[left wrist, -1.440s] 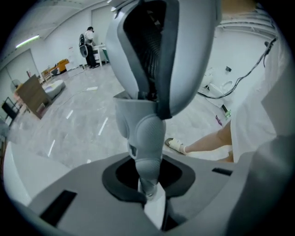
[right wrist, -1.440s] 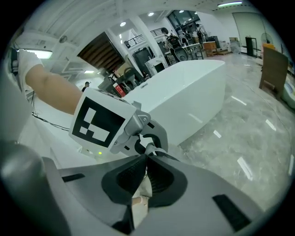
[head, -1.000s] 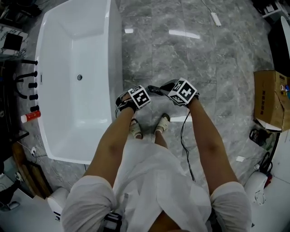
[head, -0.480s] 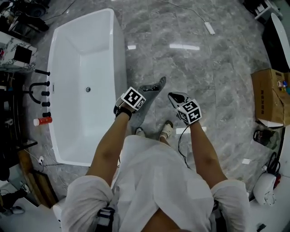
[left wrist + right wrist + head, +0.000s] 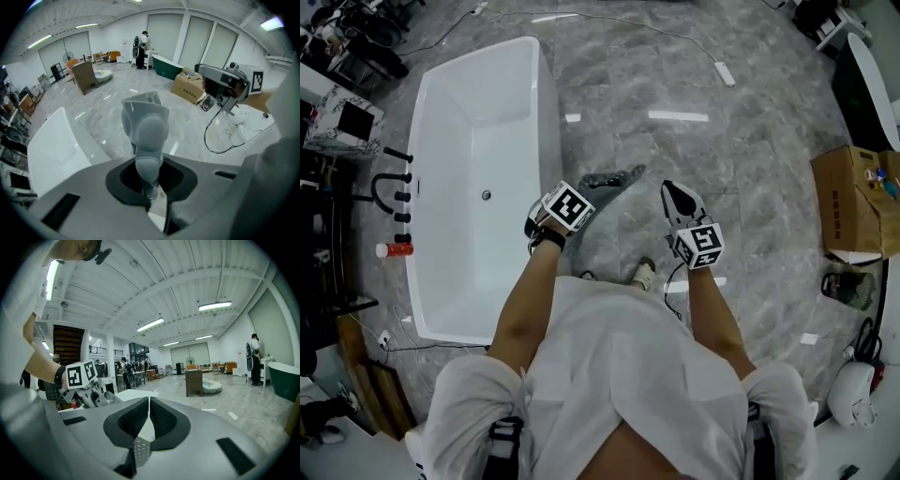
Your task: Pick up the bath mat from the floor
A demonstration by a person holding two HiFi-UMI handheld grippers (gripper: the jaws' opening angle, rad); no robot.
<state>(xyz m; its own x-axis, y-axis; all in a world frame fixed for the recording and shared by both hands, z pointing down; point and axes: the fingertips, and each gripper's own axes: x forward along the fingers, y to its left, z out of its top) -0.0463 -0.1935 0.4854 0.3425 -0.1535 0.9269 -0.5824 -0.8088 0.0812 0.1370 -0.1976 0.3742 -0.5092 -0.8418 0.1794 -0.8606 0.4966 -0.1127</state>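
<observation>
Grey and finely dotted, the bath mat [image 5: 146,133] is held up above the marble-patterned floor [image 5: 741,159]. It is bunched into a narrow fold between the jaws of the left gripper [image 5: 565,208], which are clenched on it. In the head view a dark end of the mat pokes out just beyond the long rim of the white bathtub [image 5: 546,112]. The right gripper [image 5: 678,195] is farther from the bathtub than the left one, well clear of that rim. Its jaws are pressed together. Only a thin pale sliver shows between its pads, and I cannot tell what that sliver is. A cardboard box [image 5: 853,202] sits far across the floor from the bathtub.
</observation>
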